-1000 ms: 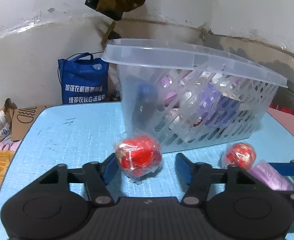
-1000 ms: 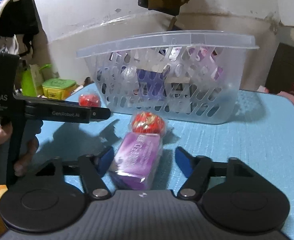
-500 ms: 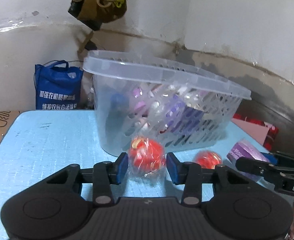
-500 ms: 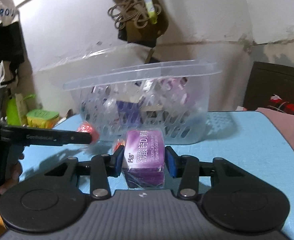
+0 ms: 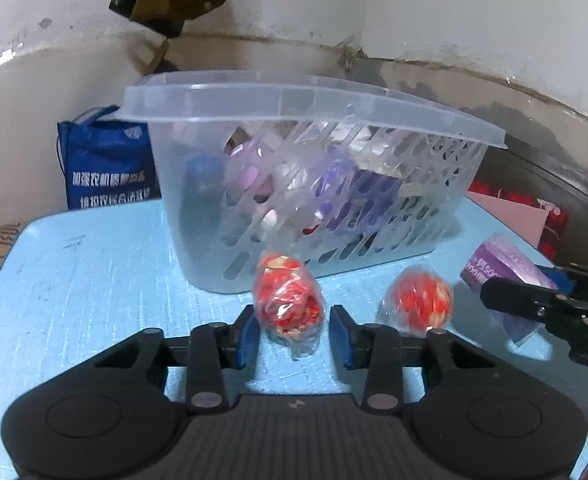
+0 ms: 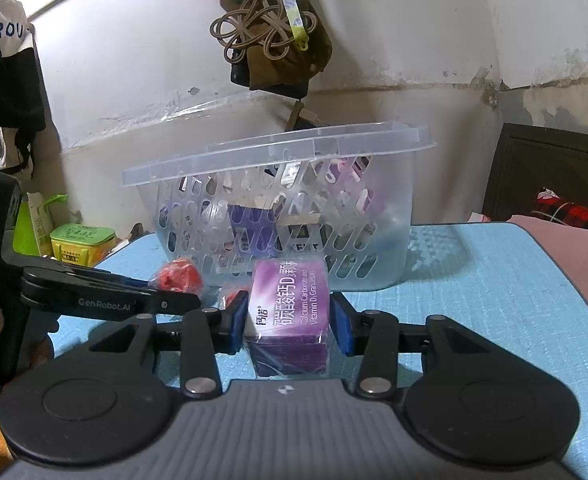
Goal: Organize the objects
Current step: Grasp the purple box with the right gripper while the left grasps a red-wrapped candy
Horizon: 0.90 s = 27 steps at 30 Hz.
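Between the blue pads at lower centre of the left wrist view, the wrapped red ball (image 5: 288, 304) sits pinched by the jaws of the left gripper (image 5: 294, 334), close in front of the basket (image 5: 433, 220). At lower centre of the right wrist view, the purple box (image 6: 290, 300) is pinched at its sides by the jaws of the right gripper (image 6: 290, 326).

Judged step: carry both items over the basket rim and release inside. Raise each item well clear of the overhanging rim before moving forward. Keep the squeeze on the ball light; its loose film wrap may slip or crush. Keep the box level, and release one side at a time so the grippers do not collide.

A second red ball (image 5: 419, 300) lies on the blue bench (image 5: 94, 280), centre right of the left view. Basket contents are blurred behind the slotted wall. Whether either held item touches the bench cannot be determined.
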Each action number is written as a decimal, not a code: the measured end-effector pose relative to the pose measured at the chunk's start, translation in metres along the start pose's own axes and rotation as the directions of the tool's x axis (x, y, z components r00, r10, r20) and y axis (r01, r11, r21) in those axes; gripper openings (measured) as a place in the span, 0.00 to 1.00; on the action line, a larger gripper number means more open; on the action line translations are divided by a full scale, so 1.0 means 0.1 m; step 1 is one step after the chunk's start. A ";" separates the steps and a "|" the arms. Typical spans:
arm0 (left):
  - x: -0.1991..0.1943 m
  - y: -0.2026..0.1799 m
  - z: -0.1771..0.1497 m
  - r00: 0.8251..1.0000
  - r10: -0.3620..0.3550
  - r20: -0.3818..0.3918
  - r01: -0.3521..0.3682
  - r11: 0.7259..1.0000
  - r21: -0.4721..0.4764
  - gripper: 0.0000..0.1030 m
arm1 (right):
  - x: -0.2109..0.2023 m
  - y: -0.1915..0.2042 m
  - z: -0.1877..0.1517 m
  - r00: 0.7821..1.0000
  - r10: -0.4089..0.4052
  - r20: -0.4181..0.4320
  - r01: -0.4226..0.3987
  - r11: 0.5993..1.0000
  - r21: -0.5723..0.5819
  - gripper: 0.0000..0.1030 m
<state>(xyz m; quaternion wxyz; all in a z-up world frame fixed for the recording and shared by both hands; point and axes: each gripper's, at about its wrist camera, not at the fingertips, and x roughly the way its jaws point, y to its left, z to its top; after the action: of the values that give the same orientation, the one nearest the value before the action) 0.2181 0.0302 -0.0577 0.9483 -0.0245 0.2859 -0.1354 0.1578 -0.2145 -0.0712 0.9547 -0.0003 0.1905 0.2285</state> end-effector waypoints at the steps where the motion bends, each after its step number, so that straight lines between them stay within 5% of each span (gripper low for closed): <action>1: -0.03 -0.01 0.00 1.000 0.006 0.015 -0.006 1.000 0.003 0.38 | 0.00 0.00 0.00 1.000 -0.001 0.002 0.001 1.000 0.000 0.45; 27: -0.58 -0.14 -0.14 0.976 0.049 0.212 -0.051 0.999 0.001 0.36 | 0.00 0.00 -0.01 1.000 -0.008 0.003 0.008 1.000 0.000 0.45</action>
<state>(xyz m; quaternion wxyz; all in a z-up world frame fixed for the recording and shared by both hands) 0.1606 0.0330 -0.0365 0.9766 -0.0285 0.1835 -0.1090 0.1577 -0.2149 -0.0720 0.9559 -0.0008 0.1888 0.2248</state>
